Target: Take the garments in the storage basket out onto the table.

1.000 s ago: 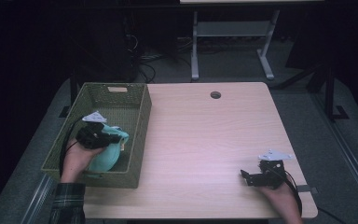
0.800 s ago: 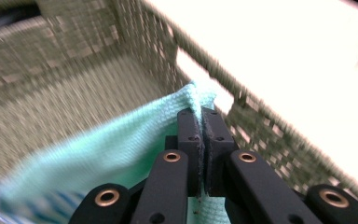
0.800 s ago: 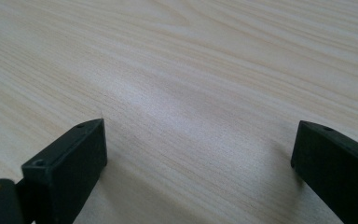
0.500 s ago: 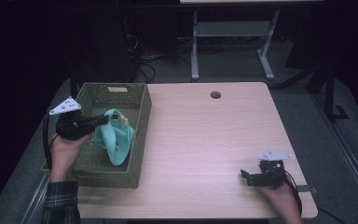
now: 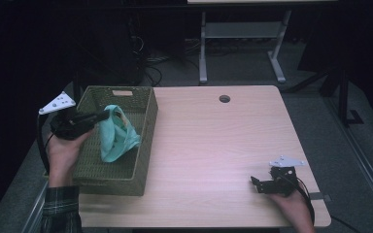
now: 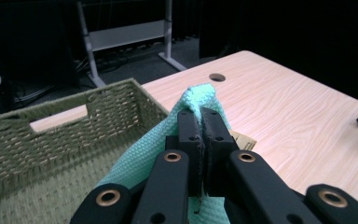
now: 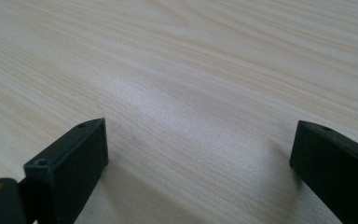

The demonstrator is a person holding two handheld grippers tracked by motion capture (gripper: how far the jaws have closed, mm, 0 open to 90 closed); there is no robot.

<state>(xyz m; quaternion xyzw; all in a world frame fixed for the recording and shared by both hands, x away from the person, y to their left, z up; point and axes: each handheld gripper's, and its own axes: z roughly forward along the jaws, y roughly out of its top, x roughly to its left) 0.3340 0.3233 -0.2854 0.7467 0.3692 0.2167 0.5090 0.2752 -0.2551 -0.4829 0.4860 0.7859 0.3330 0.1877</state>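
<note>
Here the desk (image 5: pixel 213 145) is a pale wood-grain top with a round cable hole (image 5: pixel 224 99) near its far edge. At its left end stands a green woven basket (image 5: pixel 143 145) with a cut-out handle slot in its far wall.

A mint-green knitted cloth (image 5: pixel 116 136) hangs above the inside of the basket, its lower folds draping toward the basket floor; whether the lowest fold touches the floor cannot be told. The left hand-held gripper (image 5: pixel 102 115) is clamped on the upper edge of the cloth, with the jaws pressed together on the fabric, as the left gripper view confirms (image 6: pixel 200 135).

The right hand-held gripper (image 5: pixel 256 183) rests low over the bare desk near the front right corner, well apart from the basket. Its jaws stand wide apart with nothing between them.

Progress, as a judgement: the cloth is gripped and raised, but it is not yet clear of the basket. Carrying it over the rim and setting it on the desk remains.

A small tan tag (image 6: pixel 242 139) shows on the cloth beside the jaws. No writing on it can be read, and no brand marks are legible elsewhere.
</note>
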